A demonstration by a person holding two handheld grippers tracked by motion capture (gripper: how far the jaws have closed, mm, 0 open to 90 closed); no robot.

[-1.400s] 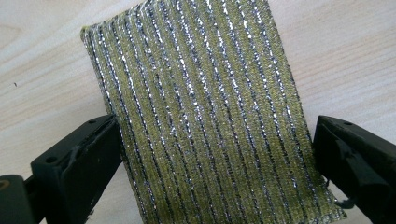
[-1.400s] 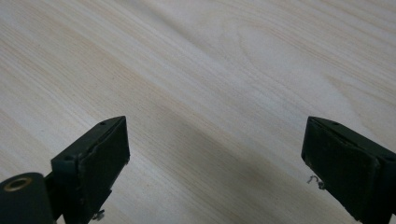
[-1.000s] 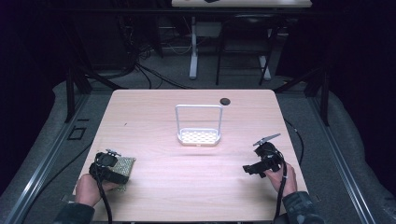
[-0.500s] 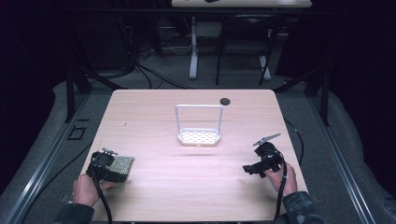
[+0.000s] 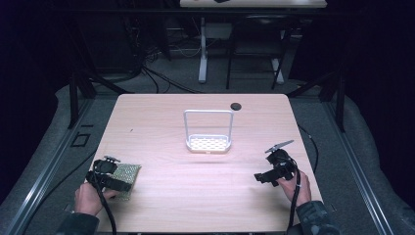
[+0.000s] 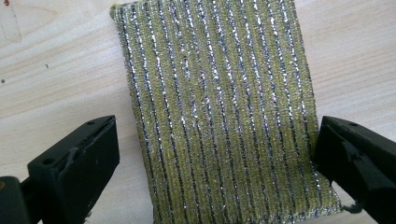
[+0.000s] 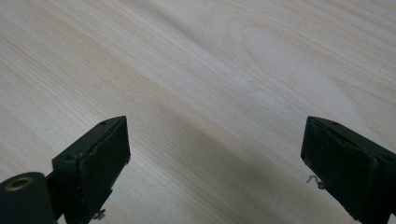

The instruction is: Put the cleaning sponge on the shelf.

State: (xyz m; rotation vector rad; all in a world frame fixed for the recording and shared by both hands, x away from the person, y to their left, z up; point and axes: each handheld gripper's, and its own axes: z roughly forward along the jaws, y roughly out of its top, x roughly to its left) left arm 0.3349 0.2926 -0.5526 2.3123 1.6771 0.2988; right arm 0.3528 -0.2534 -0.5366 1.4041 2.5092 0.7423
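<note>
Scouring pad (image 6: pixel 219 116) lying flat at the table's (image 5: pixel 161 122) near-left corner, well apart from the white rack (image 5: pixel 208 132).
Left gripper (image 6: pixel 219 163) straddles it, jaws spread ready to pinch; right gripper (image 7: pixel 215 163) hangs agape above bare wood, likely waiting.

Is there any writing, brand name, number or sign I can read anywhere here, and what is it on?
No readable text in any view.
Scrubbing pad: green and silver stripes, no label.
White rack: perforated base and handle, no marking visible.
Left claw and right claw: plain black jaws, no lettering.
Table: bare wood grain; the dark round spot near its far edge is too small to tell whether it bears anything.
</note>
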